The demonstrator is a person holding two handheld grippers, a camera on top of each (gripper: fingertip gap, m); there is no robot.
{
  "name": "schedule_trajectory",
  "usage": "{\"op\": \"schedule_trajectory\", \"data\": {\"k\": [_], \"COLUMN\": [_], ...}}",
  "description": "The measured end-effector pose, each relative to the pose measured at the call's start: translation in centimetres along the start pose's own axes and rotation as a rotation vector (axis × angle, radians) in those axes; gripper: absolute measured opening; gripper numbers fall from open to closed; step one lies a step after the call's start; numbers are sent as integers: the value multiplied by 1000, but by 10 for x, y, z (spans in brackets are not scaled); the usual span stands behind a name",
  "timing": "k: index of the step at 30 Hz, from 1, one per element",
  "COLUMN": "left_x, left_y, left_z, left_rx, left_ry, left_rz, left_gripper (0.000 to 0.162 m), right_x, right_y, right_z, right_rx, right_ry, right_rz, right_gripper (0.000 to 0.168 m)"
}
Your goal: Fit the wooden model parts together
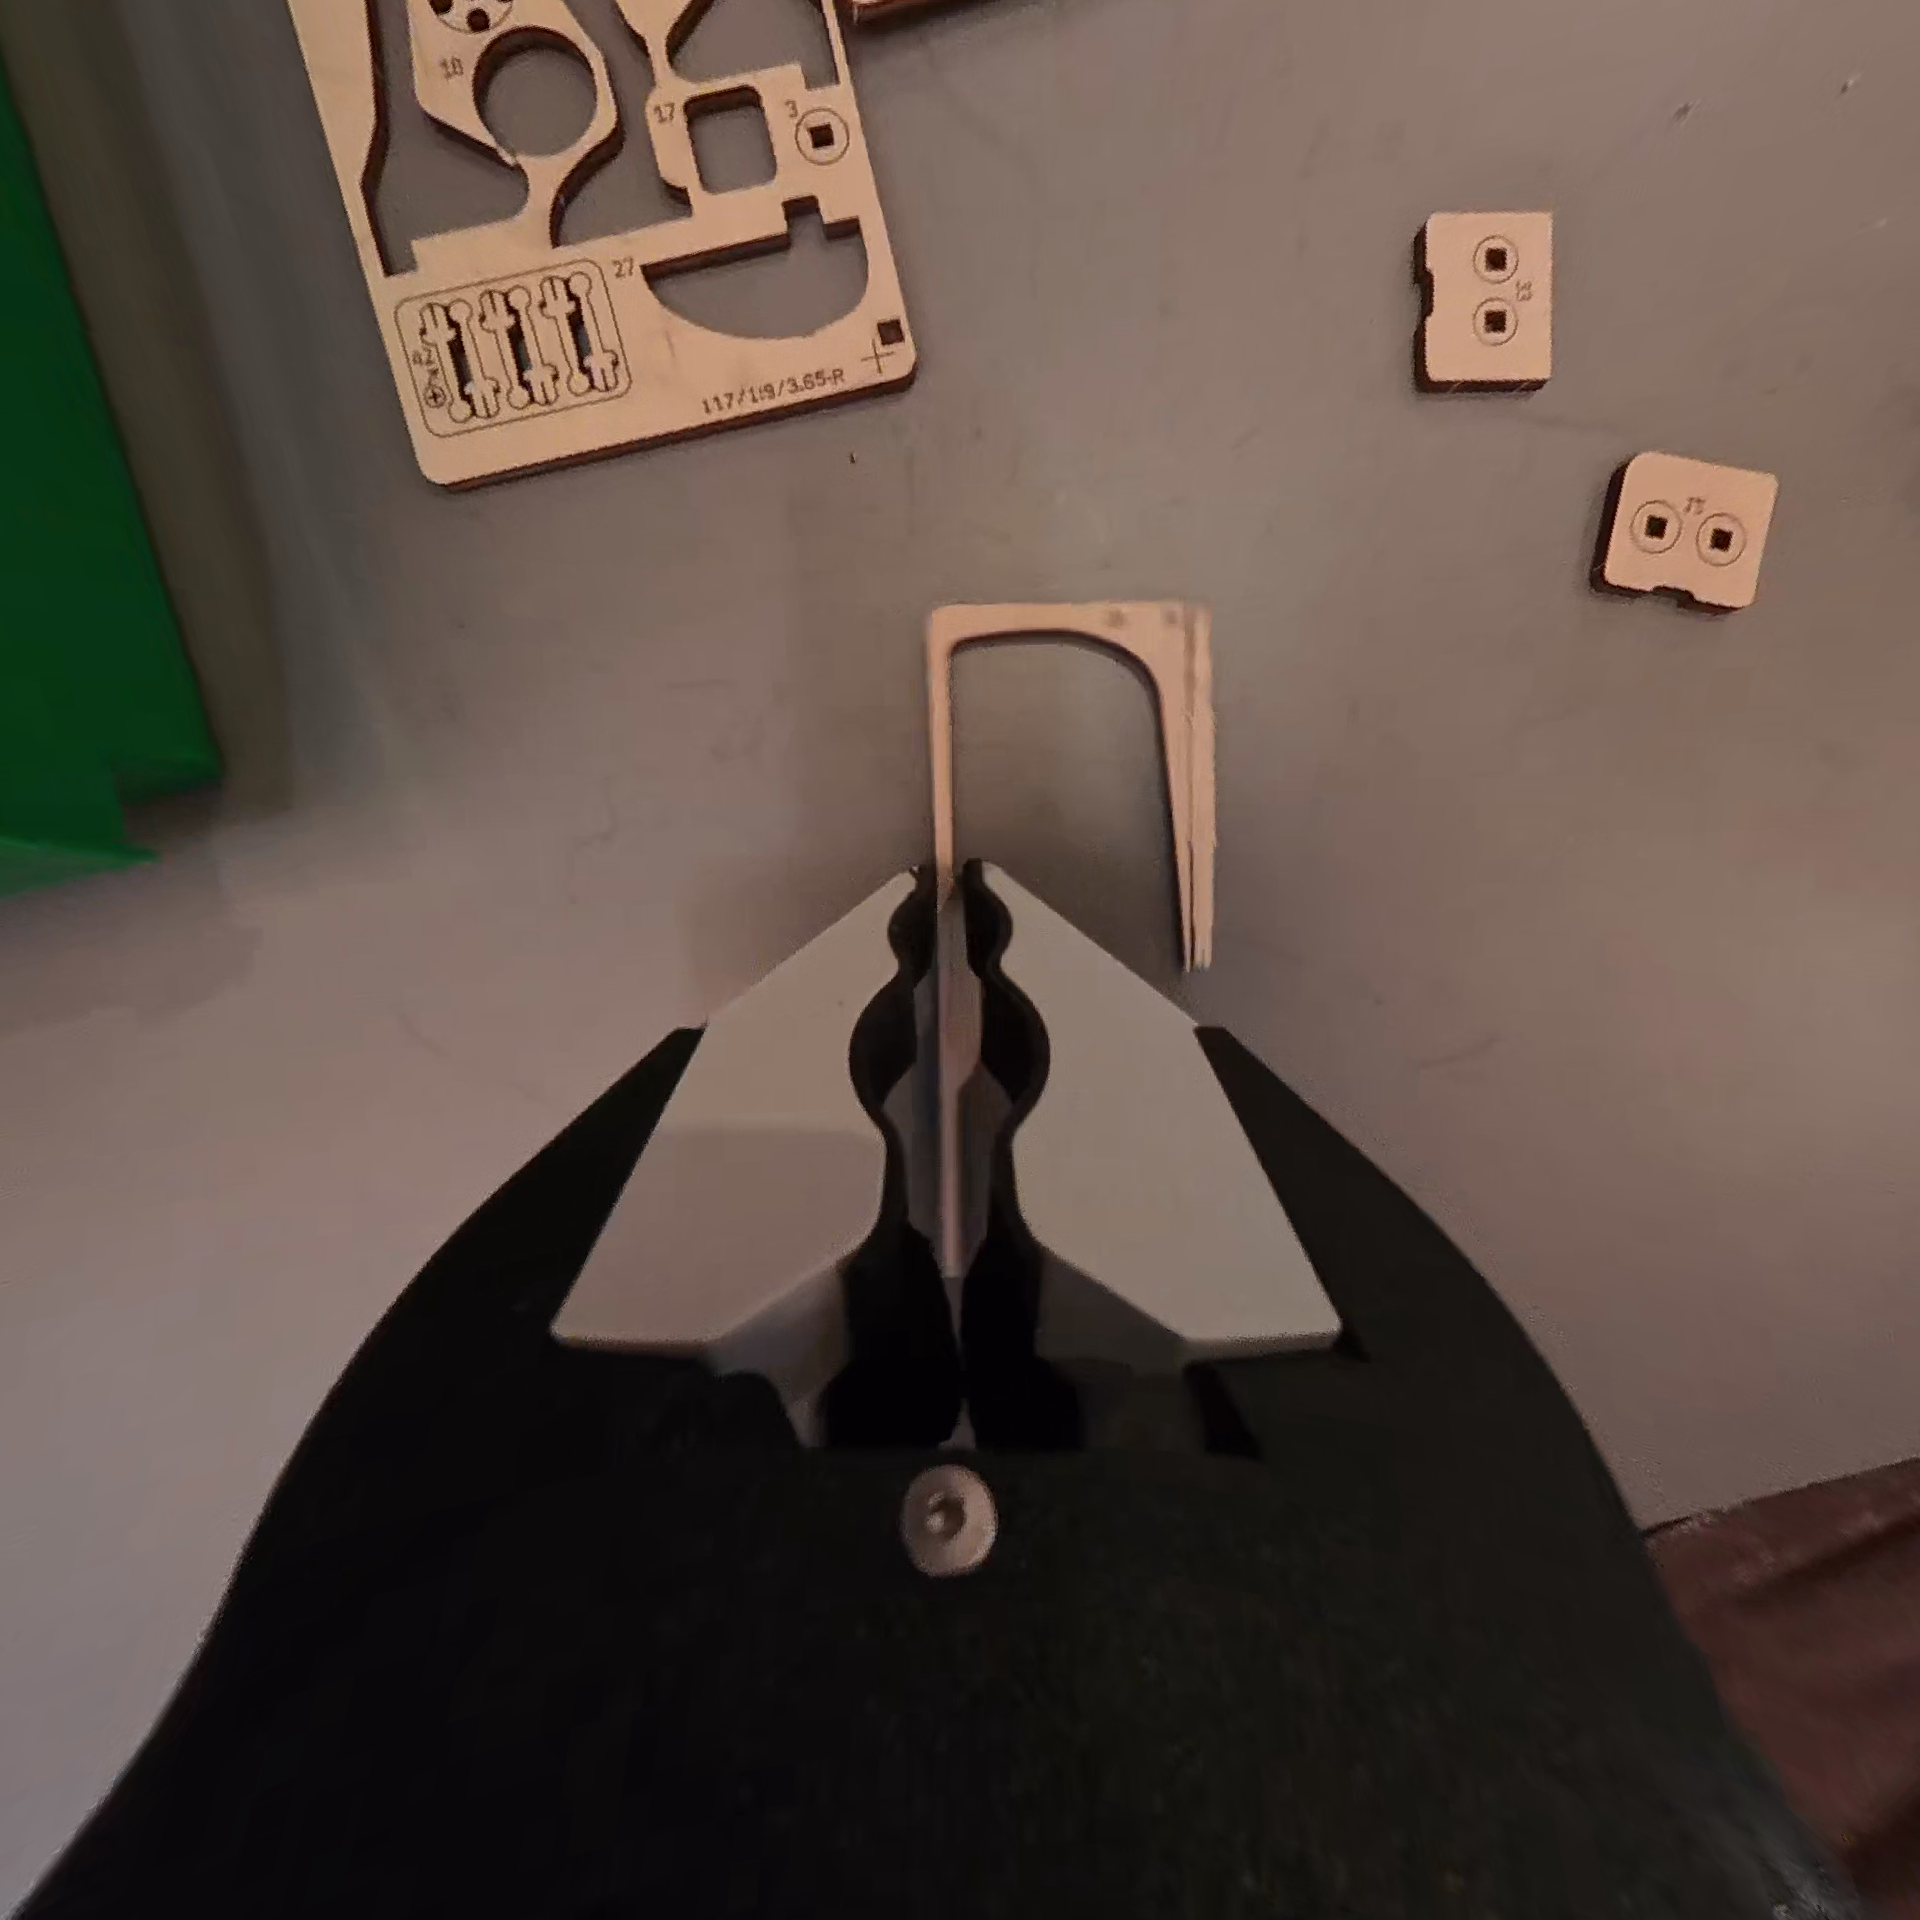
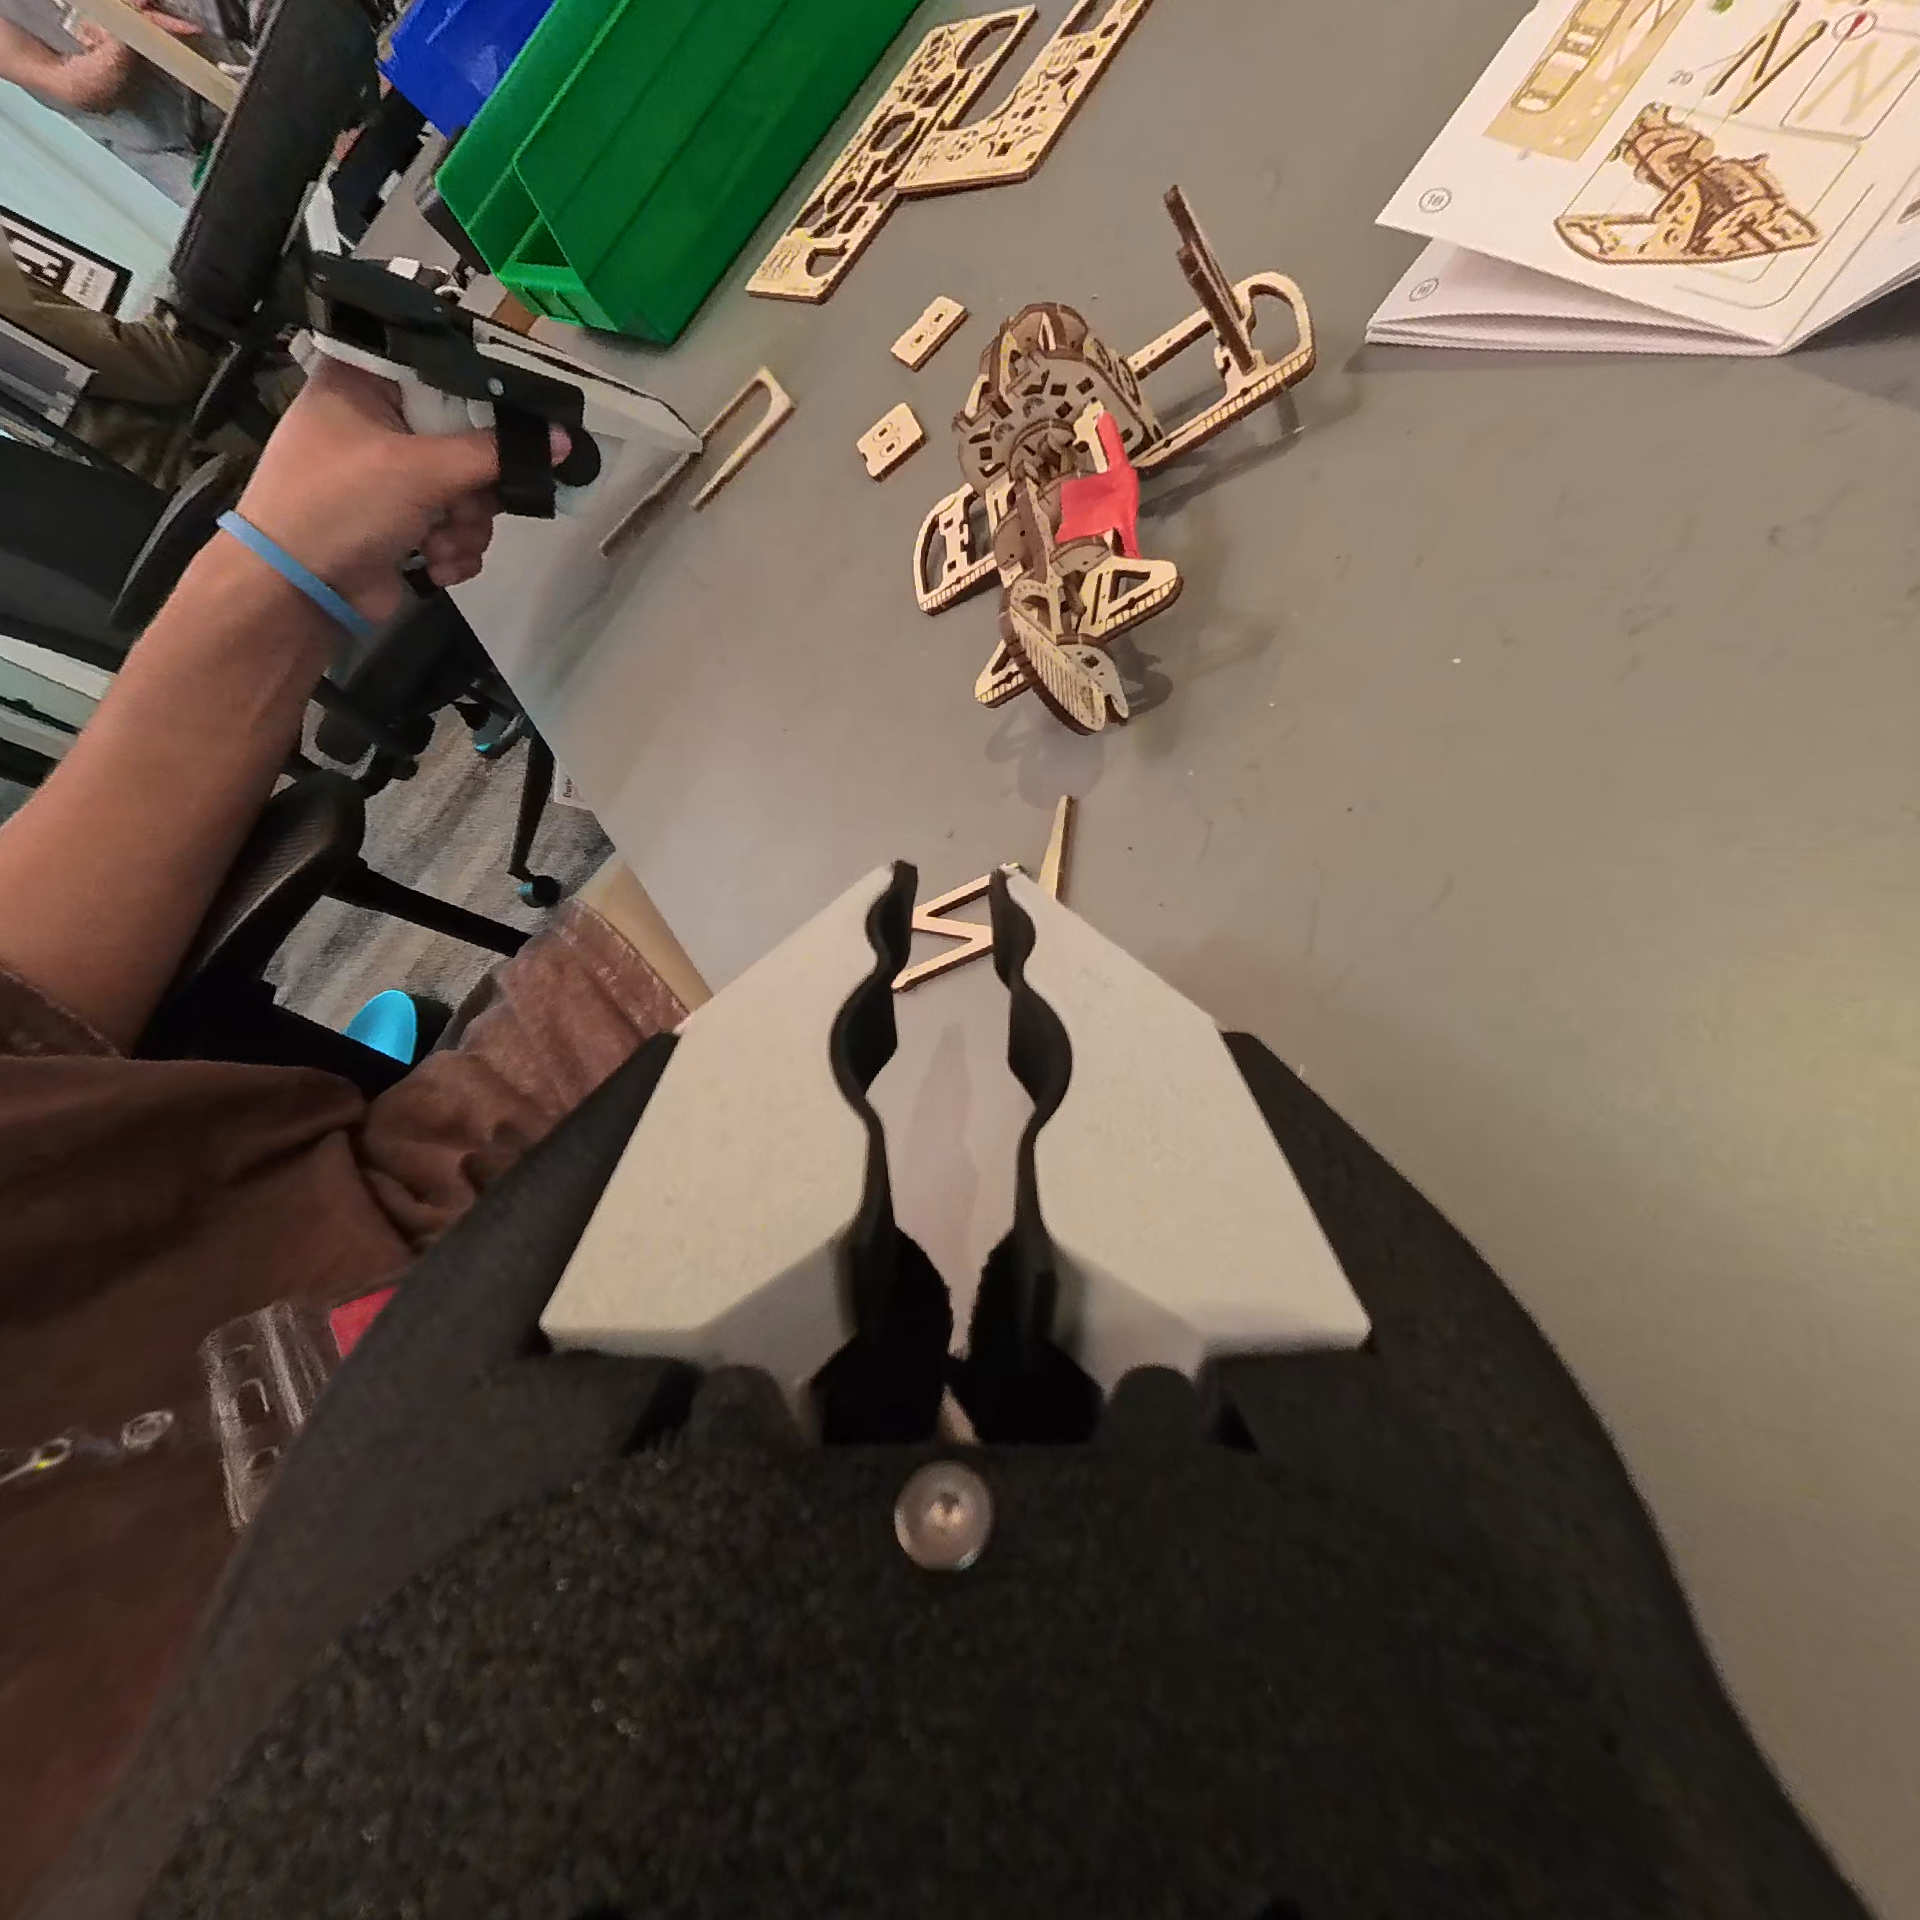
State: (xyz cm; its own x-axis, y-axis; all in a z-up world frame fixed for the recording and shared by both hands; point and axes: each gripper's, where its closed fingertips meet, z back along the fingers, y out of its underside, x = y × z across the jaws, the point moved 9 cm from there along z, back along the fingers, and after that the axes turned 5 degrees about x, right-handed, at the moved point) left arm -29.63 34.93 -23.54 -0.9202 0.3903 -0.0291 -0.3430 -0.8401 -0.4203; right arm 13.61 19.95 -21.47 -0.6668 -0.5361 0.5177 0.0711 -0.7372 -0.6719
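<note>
My left gripper is shut on the left leg of a thin U-shaped wooden frame and holds it over the grey table. The right wrist view shows that gripper and the frame at the table's left edge. My right gripper is shut on a small zigzag wooden strut, one end of which sticks out past the right fingertip. The partly built wooden model, with a red patch on it, lies on the table ahead of the right gripper.
Two small two-hole wooden plates lie to the right of the frame. Punched-out wooden sheets, green bins, a blue bin and an open instruction booklet lie at the far side. The table edge and office chairs are on the left. About 40 cm separates my left fingertips from my right.
</note>
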Motion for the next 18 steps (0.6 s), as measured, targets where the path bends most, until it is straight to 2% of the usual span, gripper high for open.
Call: {"op": "schedule_trajectory", "data": {"k": [4,8,14,18], "left_x": [5,30,66,69], "left_y": [-3,-3,0,3], "left_z": [-1,0,17,16], "left_rx": [7,10,-120,-145], "left_ry": [-69,-119,-149,-136], "left_rz": [8,88,240,267], "left_gripper": [0,0,0,0], "right_x": [1,3,2,3], "right_y": [1,0,0,1], "right_z": [-2,-1,-1,-2], "right_rx": [9,10,13,17], "right_ry": [-8,-3,-2,-4], "right_rz": [-1,9,2,6], "right_gripper": [14,13,13,13]}}
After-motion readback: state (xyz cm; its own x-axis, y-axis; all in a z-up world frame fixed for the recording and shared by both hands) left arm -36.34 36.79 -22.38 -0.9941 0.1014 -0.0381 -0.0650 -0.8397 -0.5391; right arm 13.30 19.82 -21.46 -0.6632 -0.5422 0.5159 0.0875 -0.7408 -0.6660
